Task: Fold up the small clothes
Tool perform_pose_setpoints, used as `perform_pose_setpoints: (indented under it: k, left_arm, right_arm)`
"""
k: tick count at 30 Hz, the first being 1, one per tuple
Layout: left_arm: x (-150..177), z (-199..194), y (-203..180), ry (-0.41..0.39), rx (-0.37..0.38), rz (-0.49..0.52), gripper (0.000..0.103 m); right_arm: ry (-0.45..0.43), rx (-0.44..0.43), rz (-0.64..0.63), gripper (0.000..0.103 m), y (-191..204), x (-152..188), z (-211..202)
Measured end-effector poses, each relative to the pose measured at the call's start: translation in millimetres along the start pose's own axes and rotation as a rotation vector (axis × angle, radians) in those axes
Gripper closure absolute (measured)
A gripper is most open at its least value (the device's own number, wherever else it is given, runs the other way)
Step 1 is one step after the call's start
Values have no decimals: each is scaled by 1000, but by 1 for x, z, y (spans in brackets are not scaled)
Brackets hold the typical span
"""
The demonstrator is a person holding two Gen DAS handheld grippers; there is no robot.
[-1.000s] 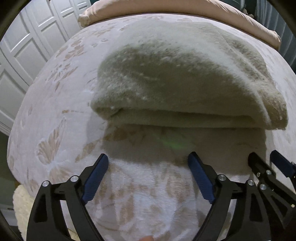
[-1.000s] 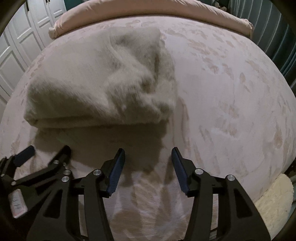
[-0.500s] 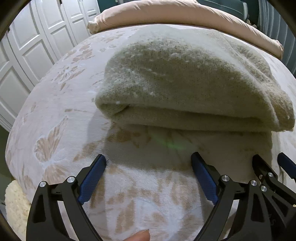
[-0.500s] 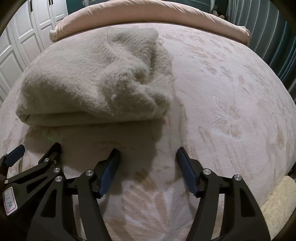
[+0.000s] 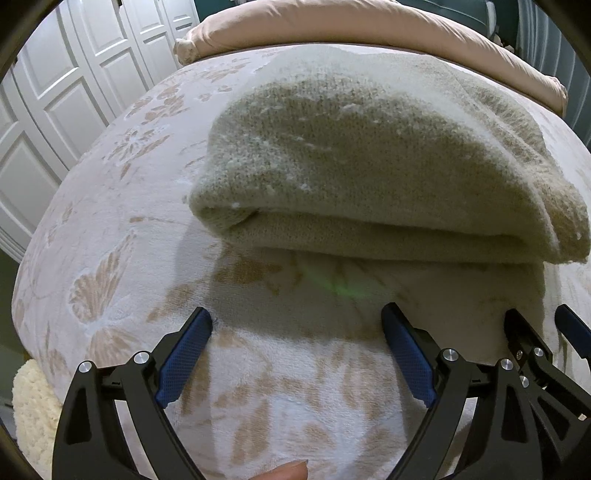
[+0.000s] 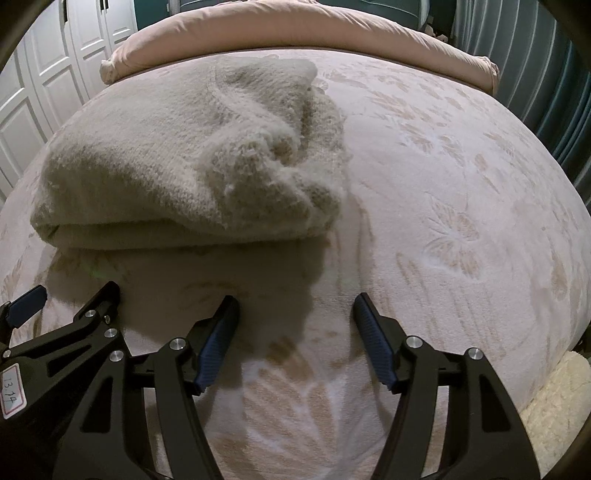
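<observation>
At the near edge of the bed (image 5: 110, 206), the left gripper (image 5: 297, 343) hangs with its blue-padded fingers (image 5: 184, 354) spread wide, nothing between them but the butterfly-patterned cover. Just beside it, toward the bed's right side, the right gripper (image 6: 295, 332) also stands parted with nothing between its fingers (image 6: 373, 343), having just been opening. Each gripper shows at the edge of the other's view. A fingertip (image 5: 284, 470) peeks in at the very bottom of the left wrist view. Past both grippers, apart from them, the folded knit garment (image 5: 369, 158) lies on the cover around the middle of the bed, its thick folded edge toward the near edge and its right end bunched and rumpled. Beyond it, a pink pillow (image 6: 295, 33) runs along the far edge. White panelled doors (image 5: 74, 85) stand off the left side.
</observation>
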State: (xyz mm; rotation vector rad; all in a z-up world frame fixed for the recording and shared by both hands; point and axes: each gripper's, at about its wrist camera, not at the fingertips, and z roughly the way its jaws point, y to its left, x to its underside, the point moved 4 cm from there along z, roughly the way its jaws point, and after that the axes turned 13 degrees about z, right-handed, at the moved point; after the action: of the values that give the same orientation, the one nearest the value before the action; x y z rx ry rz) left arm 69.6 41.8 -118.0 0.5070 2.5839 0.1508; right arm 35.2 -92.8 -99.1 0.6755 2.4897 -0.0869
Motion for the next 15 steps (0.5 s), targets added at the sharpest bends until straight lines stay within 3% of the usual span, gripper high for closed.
perform_pose_setpoints:
  k: [15]
  left_arm:
    - [1,2,-2,11,-7,-3,12]
  right_arm:
    - [-4,1,-2,40,-1,1,0]
